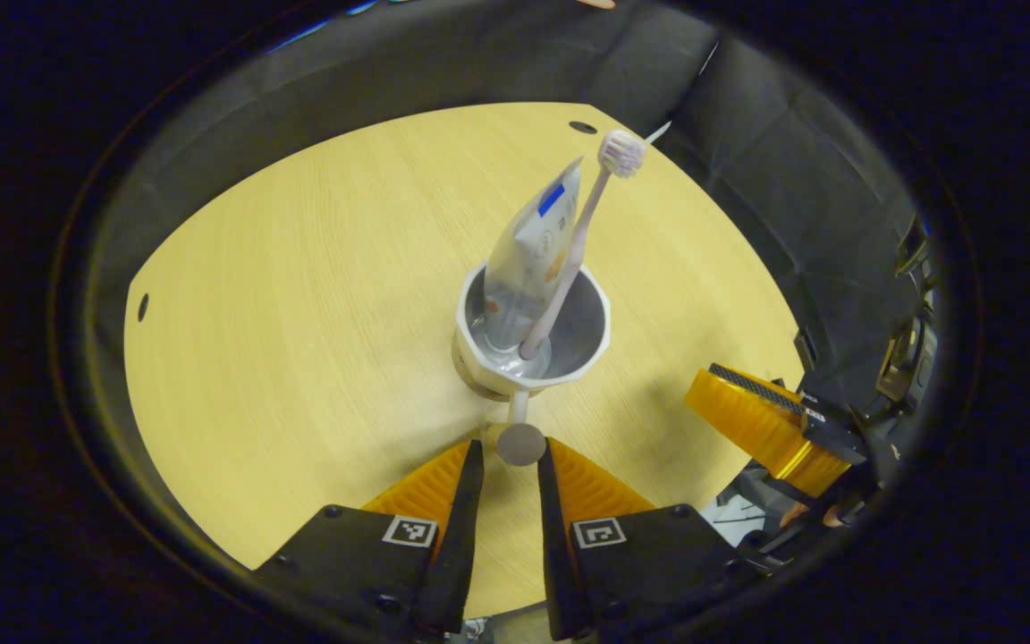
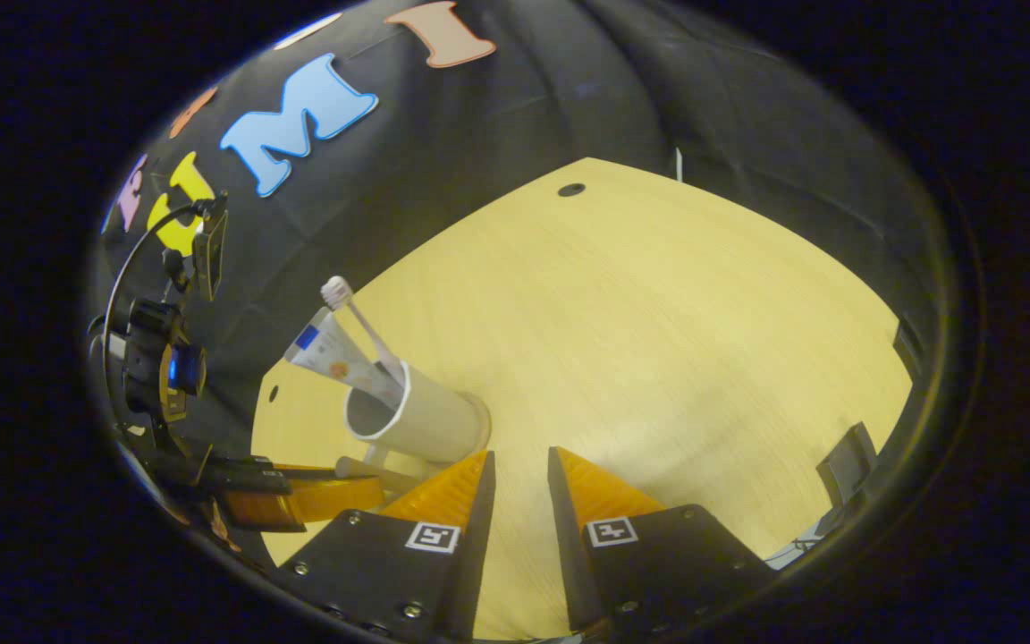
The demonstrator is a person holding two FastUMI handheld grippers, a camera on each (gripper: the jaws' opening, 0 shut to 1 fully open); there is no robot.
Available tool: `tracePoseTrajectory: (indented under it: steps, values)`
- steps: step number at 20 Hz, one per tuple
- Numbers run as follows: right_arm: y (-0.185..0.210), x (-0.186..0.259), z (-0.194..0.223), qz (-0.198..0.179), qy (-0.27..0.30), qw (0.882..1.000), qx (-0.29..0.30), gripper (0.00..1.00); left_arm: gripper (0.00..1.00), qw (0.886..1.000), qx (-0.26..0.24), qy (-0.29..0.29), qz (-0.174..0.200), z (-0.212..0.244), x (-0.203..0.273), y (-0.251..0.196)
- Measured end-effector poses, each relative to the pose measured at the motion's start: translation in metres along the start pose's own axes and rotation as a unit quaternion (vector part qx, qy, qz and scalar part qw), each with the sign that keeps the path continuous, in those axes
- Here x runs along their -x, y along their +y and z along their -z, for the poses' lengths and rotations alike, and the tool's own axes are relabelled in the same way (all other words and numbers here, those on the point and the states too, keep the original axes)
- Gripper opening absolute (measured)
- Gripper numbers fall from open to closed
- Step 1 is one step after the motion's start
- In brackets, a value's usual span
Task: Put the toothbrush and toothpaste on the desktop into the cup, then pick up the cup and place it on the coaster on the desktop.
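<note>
While the white cup stands near the middle of the pale wooden counter, the toothpaste tube and the toothbrush both lean inside it, the brush head up and tilted away from the tube's flat end. In the left gripper view, which looks down into the cup's mouth, a brown edge of the coaster peeks out from under the cup's base on the near side, so the cup seems to sit on it. The cup's handle, a thin stem ending in a round knob, points back toward the left gripper; the knob lies right between the tips of its jaws, which stand slightly apart, and I cannot tell whether they press on it or just flank it.

The right gripper view sees the cup from the side instead, a tall white cylinder, with the left gripper beside it; the coaster is hard to make out from there. The right gripper hovers just beside the cup with its jaws parted and nothing between them. In the left gripper view it shows off to the cup's right, at the counter's edge, partly cut off, with fingertips of the hand holding it barely visible.
</note>
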State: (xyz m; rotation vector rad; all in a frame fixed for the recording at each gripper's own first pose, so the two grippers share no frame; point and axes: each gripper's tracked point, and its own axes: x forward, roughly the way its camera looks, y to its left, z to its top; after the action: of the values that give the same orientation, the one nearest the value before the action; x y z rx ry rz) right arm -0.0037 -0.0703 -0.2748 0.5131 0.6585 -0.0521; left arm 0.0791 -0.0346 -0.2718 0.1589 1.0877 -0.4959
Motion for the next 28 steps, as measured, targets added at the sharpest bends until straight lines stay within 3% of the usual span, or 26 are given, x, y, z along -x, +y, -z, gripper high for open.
tracePoseTrajectory:
  steps: [1, 2, 3, 5, 6, 7, 8, 15, 21, 23, 26, 27, 28]
  values:
    - [0.01, 0.002, -0.002, -0.01, 0.001, 1.0, 0.019, 0.37, 0.33, 1.0, 0.007, -0.014, -0.002, 0.002, 0.007, 0.003]
    - [0.022, 0.004, -0.005, -0.02, 0.0, 0.999, 0.039, 0.37, 0.33, 0.999, 0.011, -0.03, -0.01, 0.003, 0.013, 0.011]
    - [0.032, 0.005, -0.008, -0.03, -0.002, 0.998, 0.058, 0.37, 0.41, 0.998, 0.017, -0.048, -0.022, 0.002, 0.022, 0.019]
    - [0.054, 0.013, -0.018, -0.05, -0.013, 0.994, 0.094, 0.37, 0.41, 0.994, 0.036, -0.092, -0.042, -0.001, 0.046, 0.037]
    - [0.064, 0.016, -0.024, -0.058, -0.02, 0.992, 0.111, 0.37, 0.5, 0.991, 0.049, -0.115, -0.05, -0.002, 0.058, 0.047]
    - [0.073, 0.021, -0.031, -0.067, -0.029, 0.989, 0.126, 0.37, 0.32, 0.987, 0.064, -0.137, -0.059, -0.003, 0.073, 0.057]
    - [0.084, 0.024, -0.037, -0.076, -0.037, 0.987, 0.138, 0.37, 0.41, 0.982, 0.079, -0.159, -0.067, -0.004, 0.089, 0.067]
    - [0.145, 0.06, -0.092, -0.125, -0.116, 0.972, 0.165, 0.37, 0.41, 0.942, 0.136, -0.288, -0.107, 0.003, 0.154, 0.137]
    - [0.175, 0.098, -0.154, -0.126, -0.206, 0.948, 0.208, 0.37, 0.41, 0.897, 0.144, -0.394, -0.141, -0.008, 0.16, 0.157]
    - [0.182, 0.113, -0.174, -0.118, -0.24, 0.939, 0.218, 0.37, 0.4, 0.878, 0.123, -0.431, -0.168, -0.017, 0.172, 0.168]
    - [0.187, 0.137, -0.204, -0.091, -0.301, 0.919, 0.24, 0.37, 0.4, 0.837, 0.071, -0.496, -0.22, -0.022, 0.224, 0.168]
    - [0.191, 0.143, -0.21, -0.087, -0.313, 0.914, 0.242, 0.37, 0.31, 0.828, 0.054, -0.509, -0.228, -0.02, 0.24, 0.163]
    - [0.194, 0.15, -0.213, -0.086, -0.321, 0.913, 0.239, 0.37, 0.31, 0.821, 0.04, -0.519, -0.234, -0.018, 0.25, 0.158]
